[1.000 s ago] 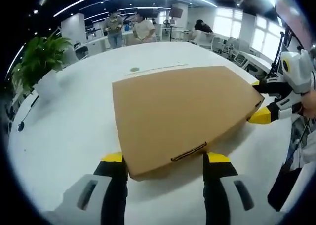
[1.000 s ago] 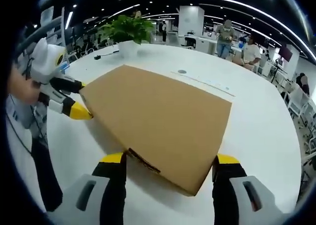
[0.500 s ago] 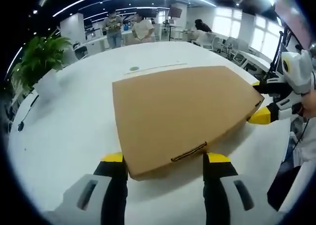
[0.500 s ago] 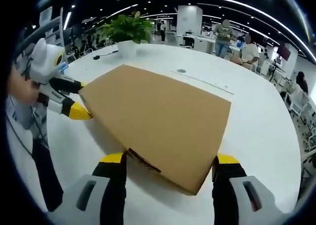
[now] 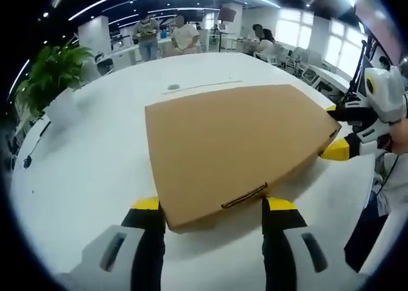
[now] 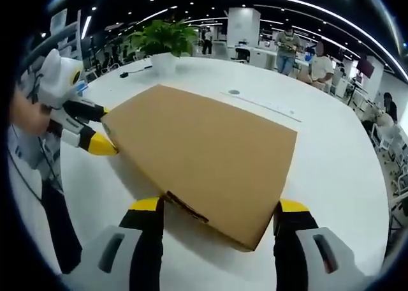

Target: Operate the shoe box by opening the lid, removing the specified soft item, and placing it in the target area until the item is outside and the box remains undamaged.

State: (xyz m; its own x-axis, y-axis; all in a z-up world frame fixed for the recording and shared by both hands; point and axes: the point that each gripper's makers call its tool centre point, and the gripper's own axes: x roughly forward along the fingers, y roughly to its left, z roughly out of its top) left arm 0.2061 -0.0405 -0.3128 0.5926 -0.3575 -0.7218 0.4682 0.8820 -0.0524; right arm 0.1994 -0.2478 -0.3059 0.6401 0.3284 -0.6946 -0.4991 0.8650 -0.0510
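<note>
Two hand-held grippers, left hand-held gripper [image 5: 211,205] and right hand-held gripper [image 6: 217,207], jaws spread wide, straddle opposite ends of the closed cardboard shoe box [image 5: 233,144] lying mid-worktop [image 5: 95,170], suggesting lid-opening comes next, lifting the edge at 6 o'clock.

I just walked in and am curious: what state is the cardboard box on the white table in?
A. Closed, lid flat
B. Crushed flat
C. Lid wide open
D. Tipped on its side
A: the shoe box lies on the table with its lid flat and shut, each tool's jaws straddling an end.
</note>
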